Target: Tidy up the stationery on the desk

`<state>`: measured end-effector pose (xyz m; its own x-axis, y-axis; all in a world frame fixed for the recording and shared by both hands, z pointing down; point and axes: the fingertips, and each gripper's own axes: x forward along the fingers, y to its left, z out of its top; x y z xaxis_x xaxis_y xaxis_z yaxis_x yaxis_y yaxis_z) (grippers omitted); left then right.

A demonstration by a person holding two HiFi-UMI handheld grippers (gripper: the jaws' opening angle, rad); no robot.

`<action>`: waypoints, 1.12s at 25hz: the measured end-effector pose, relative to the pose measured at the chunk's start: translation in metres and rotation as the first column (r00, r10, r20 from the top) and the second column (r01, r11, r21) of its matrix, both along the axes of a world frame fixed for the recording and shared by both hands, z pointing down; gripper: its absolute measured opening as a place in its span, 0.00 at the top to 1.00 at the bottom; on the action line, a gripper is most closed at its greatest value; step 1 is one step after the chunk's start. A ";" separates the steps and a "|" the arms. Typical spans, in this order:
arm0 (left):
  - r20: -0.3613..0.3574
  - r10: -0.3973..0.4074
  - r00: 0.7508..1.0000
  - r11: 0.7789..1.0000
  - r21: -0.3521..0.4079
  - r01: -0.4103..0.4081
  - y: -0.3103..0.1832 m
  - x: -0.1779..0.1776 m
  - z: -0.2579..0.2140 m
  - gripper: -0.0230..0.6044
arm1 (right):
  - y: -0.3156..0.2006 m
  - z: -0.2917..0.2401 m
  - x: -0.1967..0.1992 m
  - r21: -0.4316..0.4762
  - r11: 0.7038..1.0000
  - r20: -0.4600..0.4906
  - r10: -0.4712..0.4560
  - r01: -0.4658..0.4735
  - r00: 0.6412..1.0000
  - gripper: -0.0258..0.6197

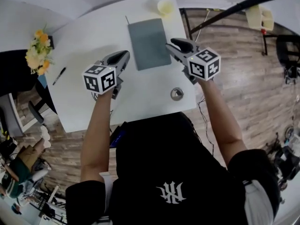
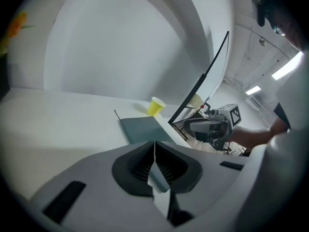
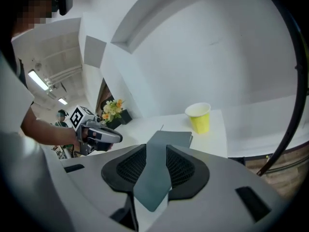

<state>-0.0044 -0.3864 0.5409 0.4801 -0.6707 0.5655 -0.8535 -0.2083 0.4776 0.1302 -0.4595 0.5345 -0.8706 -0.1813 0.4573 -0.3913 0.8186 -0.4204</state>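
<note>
A grey notebook [image 1: 149, 43] lies flat in the middle of the white desk [image 1: 93, 36]. It also shows ahead of the jaws in the left gripper view [image 2: 142, 129] and in the right gripper view [image 3: 171, 138]. A black pen [image 1: 59, 76] lies near the desk's left edge, and a thin dark stick [image 1: 127, 20] lies at the notebook's far left corner. My left gripper [image 1: 125, 55] [image 2: 154, 144] hovers left of the notebook, shut and empty. My right gripper [image 1: 169, 45] [image 3: 157, 146] hangs over the notebook's right edge, open by a narrow gap through which the notebook shows.
A yellow paper cup [image 1: 165, 6] [image 3: 200, 117] stands at the desk's far edge. A small round grey object [image 1: 176, 94] lies near the front right corner. Flowers [image 1: 37, 50] stand beyond the left corner. A black stand's rod [image 2: 203, 76] slants past the desk's right side.
</note>
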 end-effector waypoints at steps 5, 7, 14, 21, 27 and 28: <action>0.010 0.000 1.000 0.998 -0.062 0.001 -0.020 -0.006 0.024 0.89 | -0.014 0.029 -0.006 -0.067 0.997 -0.071 0.029 -0.034 0.997 0.76; 0.018 0.004 1.000 0.996 -0.091 -0.002 -0.026 -0.006 0.034 0.87 | -0.019 0.041 -0.005 -0.093 0.994 -0.103 0.047 -0.057 0.994 0.76; 0.055 0.028 0.998 0.976 -0.218 -0.016 -0.034 -0.002 0.064 0.81 | -0.028 0.063 -0.008 -0.144 0.986 -0.167 0.057 -0.082 0.984 0.76; 0.071 0.034 0.997 0.962 -0.273 -0.014 -0.033 -0.001 0.072 0.78 | -0.024 0.071 -0.014 -0.147 0.987 -0.221 0.024 -0.058 0.975 0.76; 0.073 0.037 0.997 0.959 -0.284 -0.015 -0.032 0.002 0.076 0.77 | -0.025 0.074 -0.018 -0.117 0.992 -0.278 0.002 -0.036 0.961 0.76; 0.072 0.039 0.997 0.959 -0.283 -0.017 -0.032 0.003 0.076 0.77 | -0.026 0.076 -0.018 -0.119 0.992 -0.283 0.002 -0.038 0.959 0.76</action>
